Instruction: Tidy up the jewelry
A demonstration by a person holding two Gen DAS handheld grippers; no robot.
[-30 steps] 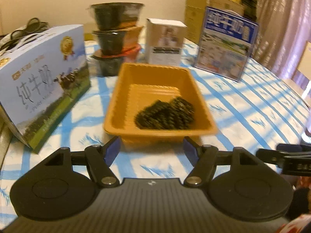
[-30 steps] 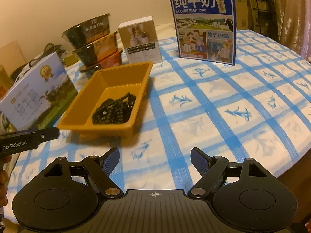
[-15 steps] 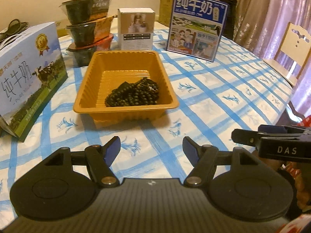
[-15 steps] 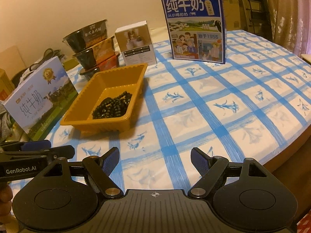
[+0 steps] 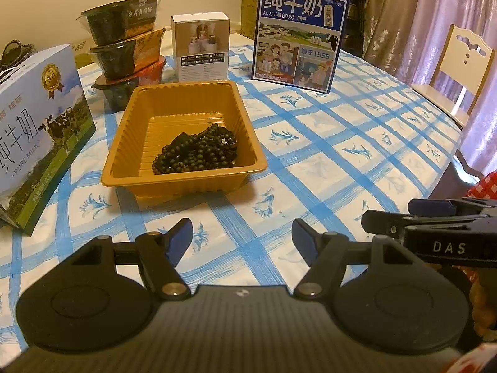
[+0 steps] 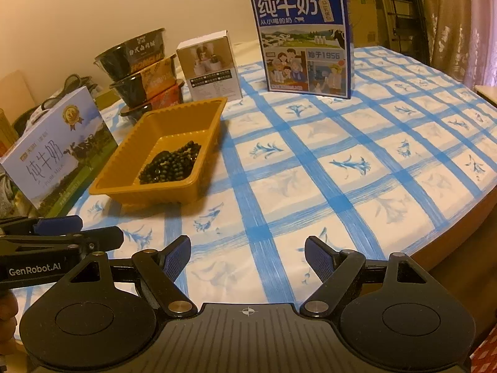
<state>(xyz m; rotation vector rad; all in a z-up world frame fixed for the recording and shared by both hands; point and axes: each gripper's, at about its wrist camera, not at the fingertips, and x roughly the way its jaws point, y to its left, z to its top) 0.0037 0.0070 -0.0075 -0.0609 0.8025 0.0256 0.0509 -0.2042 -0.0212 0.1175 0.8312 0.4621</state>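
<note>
On my far left a light-blue milk carton [image 5: 37, 130] leans on the tabletop [image 5: 357, 143], which wears a blue-checked cloth. Behind it 3 dark noodle bowls [image 5: 124, 46] are stacked. Just right of them sits the orange tray [image 5: 183, 175], and a heap of dark bead jewelry [image 5: 198, 154] lies in its near right part. Behind the tray stands a small white box [image 5: 202, 48], and further right a dark-blue milk carton [image 5: 298, 37] stands upright. My left claw [image 5: 242, 239] hovers over the cloth in front of the tray, fingers spread wide and holding nothing. My right claw [image 6: 248, 255] hangs beside it nearer the tabletop's edge, also wide apart and holding nothing. At far right a white chair [image 5: 459, 71] stands beside the tabletop.
</note>
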